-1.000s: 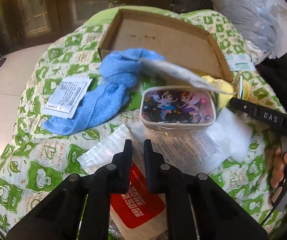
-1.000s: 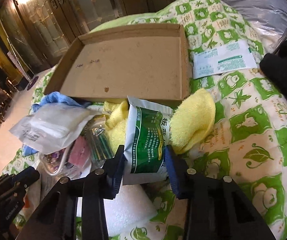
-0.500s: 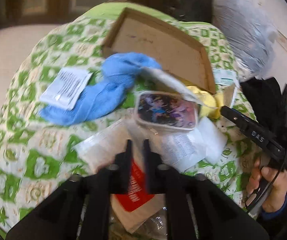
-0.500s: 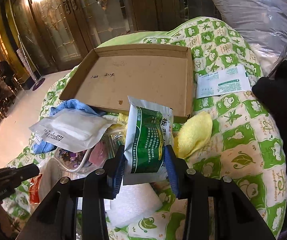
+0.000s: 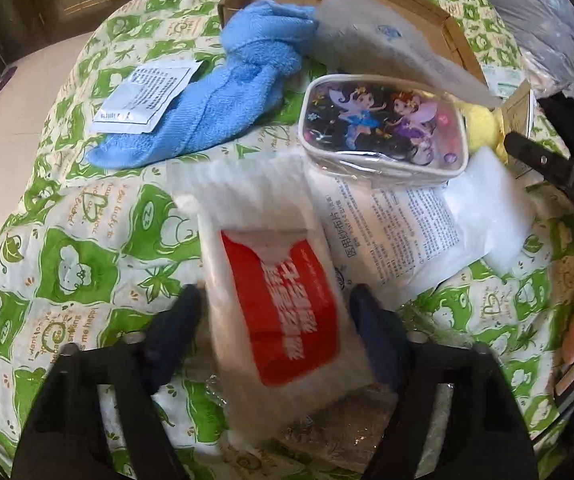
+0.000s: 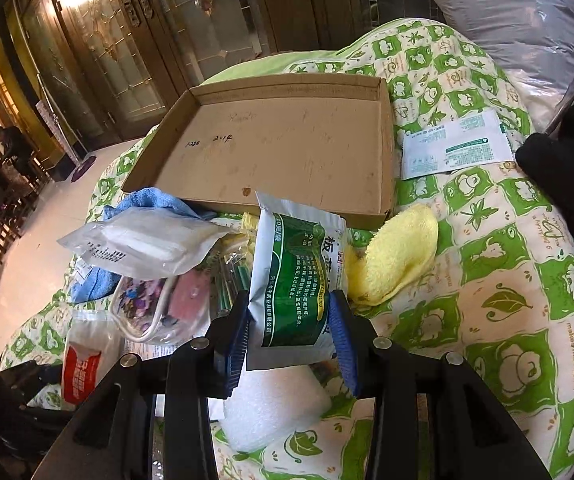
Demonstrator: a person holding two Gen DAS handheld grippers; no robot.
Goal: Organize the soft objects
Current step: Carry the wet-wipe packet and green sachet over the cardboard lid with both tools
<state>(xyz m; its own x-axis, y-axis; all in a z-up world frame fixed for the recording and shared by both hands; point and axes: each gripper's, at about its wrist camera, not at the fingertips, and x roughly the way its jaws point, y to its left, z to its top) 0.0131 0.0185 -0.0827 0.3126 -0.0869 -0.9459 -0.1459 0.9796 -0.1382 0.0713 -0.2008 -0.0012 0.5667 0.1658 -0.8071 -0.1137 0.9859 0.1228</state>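
spread fingers (image 5: 175, 320), red-labelled packet (image 5: 283, 292) between

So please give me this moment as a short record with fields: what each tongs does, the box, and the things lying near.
left tongs: open, one finger on each side of the white packet with red label
right tongs: shut on the green sachet, lifted in front of the box
cardboard box: shallow, nothing inside
blue towel: on the quilt, against the box's corner
yellow cloth: beside the box's near edge
fairy pouch: between the towel and the cloth
surface: green patterned quilt
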